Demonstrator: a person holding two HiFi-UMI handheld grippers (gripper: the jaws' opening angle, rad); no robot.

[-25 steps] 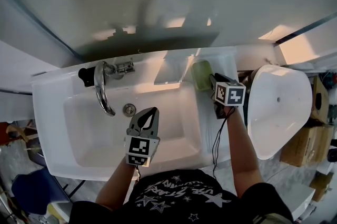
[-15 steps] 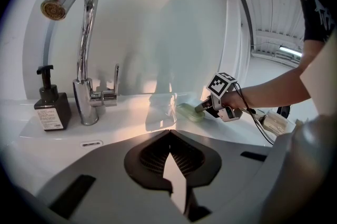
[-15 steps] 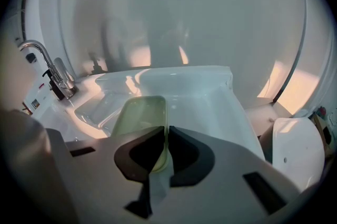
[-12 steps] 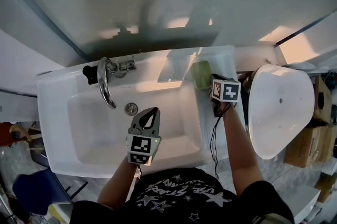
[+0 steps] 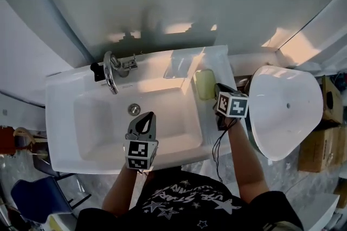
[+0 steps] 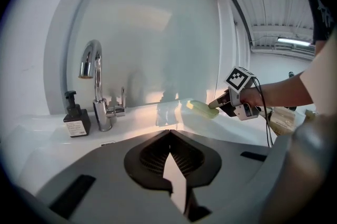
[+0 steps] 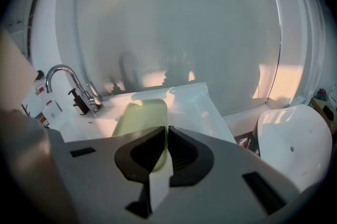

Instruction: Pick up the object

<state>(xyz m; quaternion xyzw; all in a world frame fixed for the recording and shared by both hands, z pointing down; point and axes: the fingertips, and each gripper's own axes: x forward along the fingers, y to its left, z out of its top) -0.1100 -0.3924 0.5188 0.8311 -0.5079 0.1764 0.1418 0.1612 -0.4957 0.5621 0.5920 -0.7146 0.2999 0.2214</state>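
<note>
1 grip looks made: right gripper (image 7: pixel 166 132) pinches the pale green soap dish (image 7: pixel 140 115) by its edge, left gripper (image 6: pixel 169 134) idles pressed together; next, lift level.

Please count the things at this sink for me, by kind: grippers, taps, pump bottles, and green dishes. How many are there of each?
Grippers: 2 (left gripper, shut and empty; right gripper, shut on the dish rim)
Tap: 1
Dark pump bottle: 1
Pale green dish: 1
Total: 5
</note>
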